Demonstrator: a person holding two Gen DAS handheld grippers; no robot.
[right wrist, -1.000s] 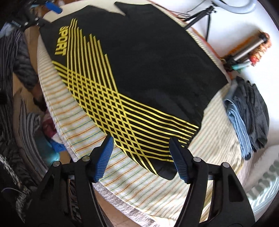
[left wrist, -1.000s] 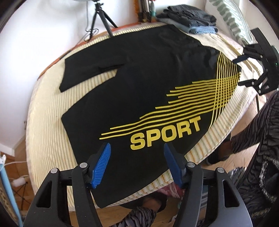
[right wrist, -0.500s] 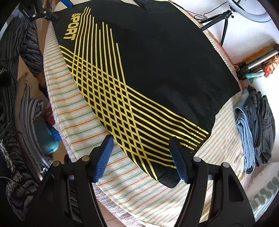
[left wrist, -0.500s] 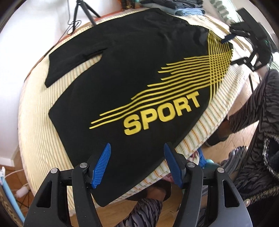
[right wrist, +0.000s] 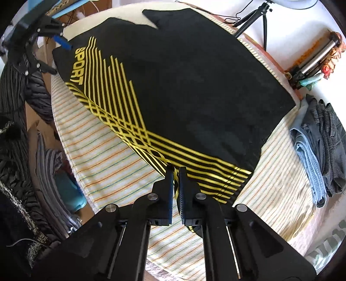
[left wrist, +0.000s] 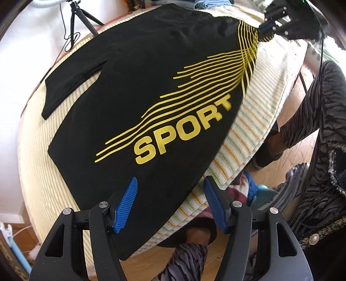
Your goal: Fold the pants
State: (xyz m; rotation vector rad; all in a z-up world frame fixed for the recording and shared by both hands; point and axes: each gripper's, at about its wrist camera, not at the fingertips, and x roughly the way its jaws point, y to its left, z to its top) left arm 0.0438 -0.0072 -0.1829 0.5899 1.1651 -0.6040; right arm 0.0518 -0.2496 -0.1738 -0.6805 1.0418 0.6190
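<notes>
Black pants [left wrist: 138, 90] with yellow stripes and the word SPORT lie spread flat on a striped mattress [left wrist: 32, 164]; they also show in the right wrist view [right wrist: 194, 82]. My left gripper [left wrist: 170, 205] is open, its blue pads over the pants' near hem edge. My right gripper [right wrist: 176, 173] is shut on the yellow-striped waist corner and lifts it a little. The right gripper also shows in the left wrist view [left wrist: 266, 30] at the far top right.
A pile of folded clothes [right wrist: 320, 147] lies at the mattress's right end. A tripod [left wrist: 80, 19] stands beyond the far edge. A person's legs in patterned trousers [left wrist: 313, 90] and clutter on the floor [left wrist: 255, 192] are by the near edge.
My right gripper has closed on the striped corner of the pants and raised it. My left gripper has moved closer to the hem, still open.
</notes>
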